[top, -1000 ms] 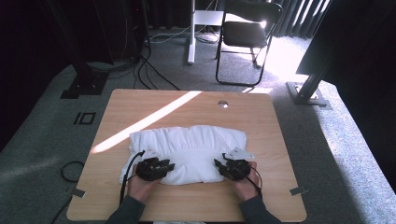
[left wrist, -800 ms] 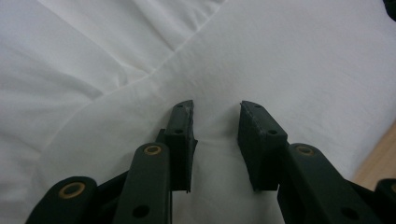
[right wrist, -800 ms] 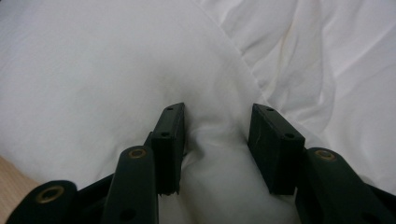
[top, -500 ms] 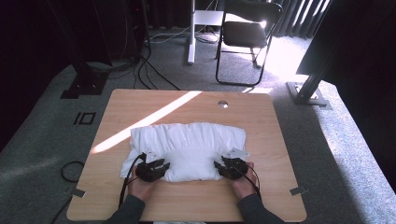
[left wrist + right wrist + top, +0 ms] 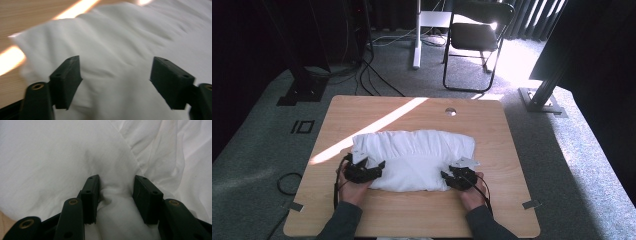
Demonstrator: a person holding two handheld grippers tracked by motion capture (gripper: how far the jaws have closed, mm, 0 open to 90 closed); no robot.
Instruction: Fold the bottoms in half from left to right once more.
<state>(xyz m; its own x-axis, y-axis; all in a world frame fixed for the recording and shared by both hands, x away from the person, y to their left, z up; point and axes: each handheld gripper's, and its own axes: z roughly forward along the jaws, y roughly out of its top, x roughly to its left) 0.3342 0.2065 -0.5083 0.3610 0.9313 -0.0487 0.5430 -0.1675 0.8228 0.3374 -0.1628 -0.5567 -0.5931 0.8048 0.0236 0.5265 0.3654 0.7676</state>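
Left tongs just opened, released white cloth | right tongs pinching cloth fold

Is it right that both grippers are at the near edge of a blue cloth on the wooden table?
Not quite: the cloth is white, not blue, as the high view shows. The rest holds: the left gripper and the right gripper are both at its near edge, and it lies on the wooden table.
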